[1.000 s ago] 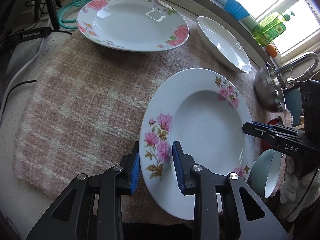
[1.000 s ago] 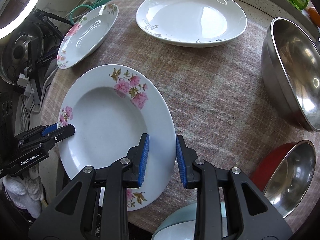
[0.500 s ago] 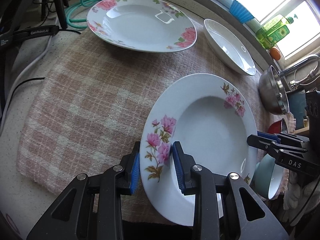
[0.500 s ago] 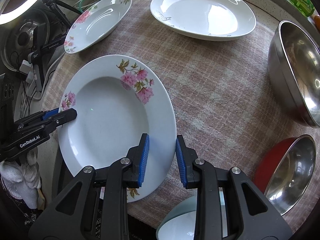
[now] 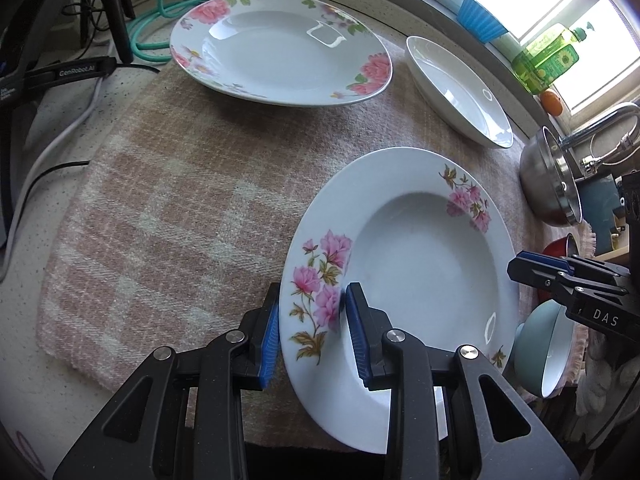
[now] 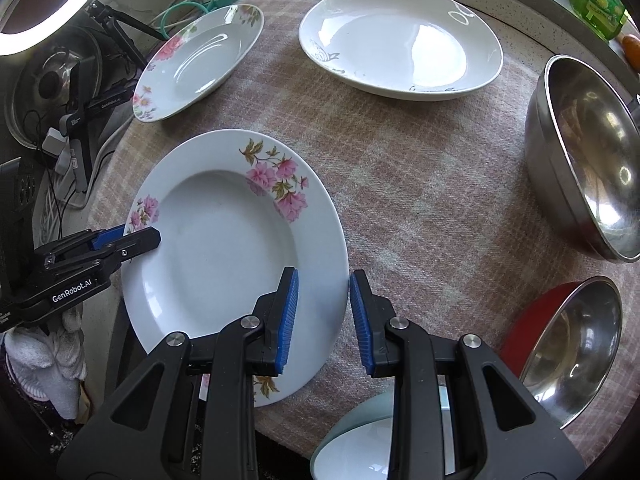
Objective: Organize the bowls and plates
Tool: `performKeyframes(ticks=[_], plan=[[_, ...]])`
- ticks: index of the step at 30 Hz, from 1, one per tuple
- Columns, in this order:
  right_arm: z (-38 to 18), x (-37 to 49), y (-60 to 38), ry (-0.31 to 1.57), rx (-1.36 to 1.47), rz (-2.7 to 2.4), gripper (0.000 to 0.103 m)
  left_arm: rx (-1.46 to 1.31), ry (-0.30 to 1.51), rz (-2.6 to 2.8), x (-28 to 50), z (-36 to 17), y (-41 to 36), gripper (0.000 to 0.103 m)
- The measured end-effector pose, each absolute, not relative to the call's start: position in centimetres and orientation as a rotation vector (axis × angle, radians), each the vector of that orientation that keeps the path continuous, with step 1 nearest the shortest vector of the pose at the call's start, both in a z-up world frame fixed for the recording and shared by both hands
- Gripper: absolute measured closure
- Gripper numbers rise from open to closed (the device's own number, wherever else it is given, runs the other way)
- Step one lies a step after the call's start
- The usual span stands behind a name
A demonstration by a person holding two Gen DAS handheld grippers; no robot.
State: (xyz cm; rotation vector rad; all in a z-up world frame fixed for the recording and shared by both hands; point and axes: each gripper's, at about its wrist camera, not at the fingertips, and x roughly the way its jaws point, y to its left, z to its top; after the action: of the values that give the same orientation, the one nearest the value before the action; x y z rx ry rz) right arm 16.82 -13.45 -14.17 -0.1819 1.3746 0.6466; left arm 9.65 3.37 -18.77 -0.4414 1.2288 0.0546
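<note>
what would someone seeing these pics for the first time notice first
The eye lands on the pink-flowered deep plate near the front edge of the checked cloth, with the left gripper and the right gripper each clamped on its rim at opposite sides. Behind it lie a second flowered plate and a white plate, and to the right a large steel bowl catches the light.
</note>
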Motion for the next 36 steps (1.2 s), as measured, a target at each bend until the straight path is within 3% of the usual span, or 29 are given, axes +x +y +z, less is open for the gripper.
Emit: performKeyframes(ticks=[5, 9, 13, 16, 20, 24, 36], plan=[[-12.8, 17.0, -14.5, 1.345, -0.134, 0.638, 0.074, -0.428, 1.200, 0.078, 9.5, -17.9, 3.7, 0.073], [-10.8, 16.7, -15.8, 1.278, -0.100, 0.627, 0.048, -0.440, 1.173, 0.101, 9.1, -16.8, 4.6, 0.073], [-8.7, 16.0, -16.4, 1.215, -0.087, 0.634, 0.048, -0.447, 1.141, 0.126, 8.2, -15.8, 5.4, 0.073], [-7.4, 15.5, -16.8, 1.191, -0.044, 0.645, 0.044, -0.471, 1.120, 0.154, 7.8, -14.9, 6.2, 0.065], [-5.7, 15.3, -17.0, 1.139, -0.006, 0.641, 0.043, -0.482, 1.087, 0.178, 7.6, -13.7, 7.8, 0.064], [-4.6, 15.9, -17.0, 1.093, 0.084, 0.617, 0.035, -0.477, 1.072, 0.162, 8.5, -13.1, 9.1, 0.063], [-6.0, 18.0, -11.5, 1.161, 0.215, 0.574, 0.035, -0.414, 1.074, 0.104, 14.3, -13.3, 14.5, 0.063]])
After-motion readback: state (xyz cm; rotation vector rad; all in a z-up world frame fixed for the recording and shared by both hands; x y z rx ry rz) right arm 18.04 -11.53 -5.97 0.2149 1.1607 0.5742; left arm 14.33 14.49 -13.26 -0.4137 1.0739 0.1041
